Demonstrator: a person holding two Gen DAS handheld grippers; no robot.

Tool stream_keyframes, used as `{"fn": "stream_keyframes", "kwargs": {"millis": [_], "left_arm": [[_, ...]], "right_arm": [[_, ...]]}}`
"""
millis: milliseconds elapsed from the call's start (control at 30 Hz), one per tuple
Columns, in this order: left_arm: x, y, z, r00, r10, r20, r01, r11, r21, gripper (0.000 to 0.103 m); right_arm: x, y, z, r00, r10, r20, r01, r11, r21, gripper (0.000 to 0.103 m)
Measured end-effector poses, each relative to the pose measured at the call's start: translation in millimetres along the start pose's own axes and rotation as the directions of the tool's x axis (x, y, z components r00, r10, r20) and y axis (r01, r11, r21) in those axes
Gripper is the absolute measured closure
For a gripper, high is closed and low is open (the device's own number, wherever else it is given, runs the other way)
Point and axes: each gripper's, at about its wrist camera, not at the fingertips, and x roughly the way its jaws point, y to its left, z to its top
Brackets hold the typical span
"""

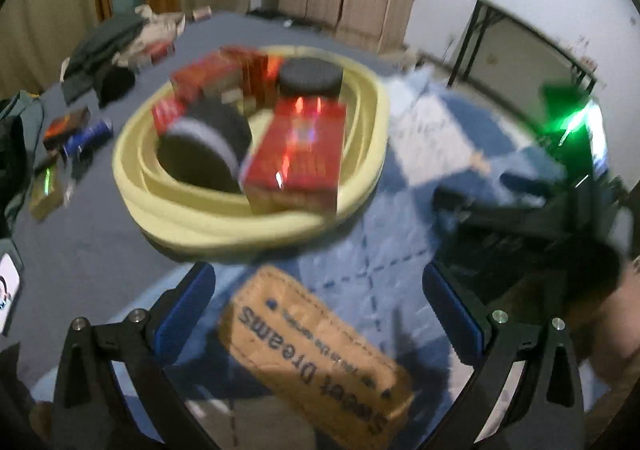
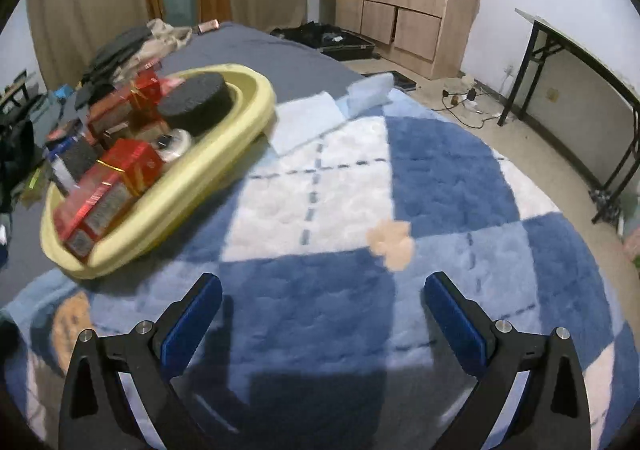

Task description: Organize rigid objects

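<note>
A pale yellow oval basin (image 1: 224, 217) with a thick rounded rim sits mid-frame on the fluffy checked blanket (image 2: 440, 169), holding glossy red boxes (image 1: 298, 145) and black round tins (image 1: 310, 77). Both grippers (image 1: 318, 302) (image 2: 322, 306) hover, jaws apart, empty

A pale yellow oval plastic basin (image 1: 208, 217) sits on the bed, holding glossy red rectangular boxes (image 1: 298, 145) and two black round lidded jars (image 1: 310, 77), one upright, one (image 1: 208, 145) tipped on its side. A tan "Sweet Dreams" label patch (image 1: 316, 354) lies flat on the blue-and-white checked blanket (image 2: 440, 177).
</note>
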Motion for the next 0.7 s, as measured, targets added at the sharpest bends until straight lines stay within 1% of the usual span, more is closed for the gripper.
{"fn": "stream_keyframes", "kwargs": {"millis": [33,100,200,267,300,333,367,433,500,533,633,700], "left_arm": [[8,-1,-1,1.0,0.007,-0.013,-0.007,1.0,0.008,0.0],[23,-2,0,0.999,0.031,-0.023,-0.031,1.0,0.0,0.0],[40,-1,4,0.999,0.027,-0.023,-0.028,0.999,-0.026,0.0],[52,0,4,0.999,0.027,-0.034,-0.029,0.999,-0.043,0.0],[55,-1,5,0.999,0.047,-0.016,-0.048,0.998,-0.042,0.0],[55,-4,5,0.998,0.065,0.017,-0.064,0.997,-0.041,0.0],[57,-6,5,0.997,0.077,0.025,-0.076,0.996,-0.037,0.0],[60,-6,8,0.995,0.098,0.03,-0.096,0.994,-0.052,0.0],[61,-11,9,0.99,0.139,0.033,-0.138,0.99,-0.029,0.0],[61,-11,9,0.99,0.139,0.035,-0.138,0.99,-0.029,0.0],[58,-4,9,0.994,0.107,0.037,-0.105,0.994,-0.044,0.0],[58,-5,8,0.993,0.113,0.036,-0.112,0.993,-0.039,0.0]], "right_arm": [[0,-5,-2,1.0,0.021,-0.003,-0.021,1.0,0.002,0.0],[4,-9,-3,0.999,0.034,0.006,-0.034,0.999,-0.014,0.0],[9,-10,-5,0.999,0.033,0.018,-0.032,0.998,-0.05,0.0],[11,-13,-5,0.999,0.045,0.026,-0.044,0.998,-0.053,0.0],[12,-15,-5,0.998,0.054,0.029,-0.053,0.997,-0.049,0.0],[12,-17,-5,0.997,0.065,0.033,-0.064,0.997,-0.043,0.0],[12,-17,-6,0.997,0.066,0.035,-0.065,0.997,-0.043,0.0],[12,-13,-7,0.999,0.044,0.031,-0.043,0.997,-0.057,0.0],[15,-6,-7,1.0,0.0,0.019,0.001,0.996,-0.084,0.0],[14,-5,-7,1.0,-0.006,0.02,0.008,0.996,-0.09,0.0],[13,-1,-6,1.0,-0.019,0.02,0.021,0.995,-0.1,0.0],[13,-2,-7,1.0,-0.014,0.019,0.015,0.995,-0.094,0.0]]}}
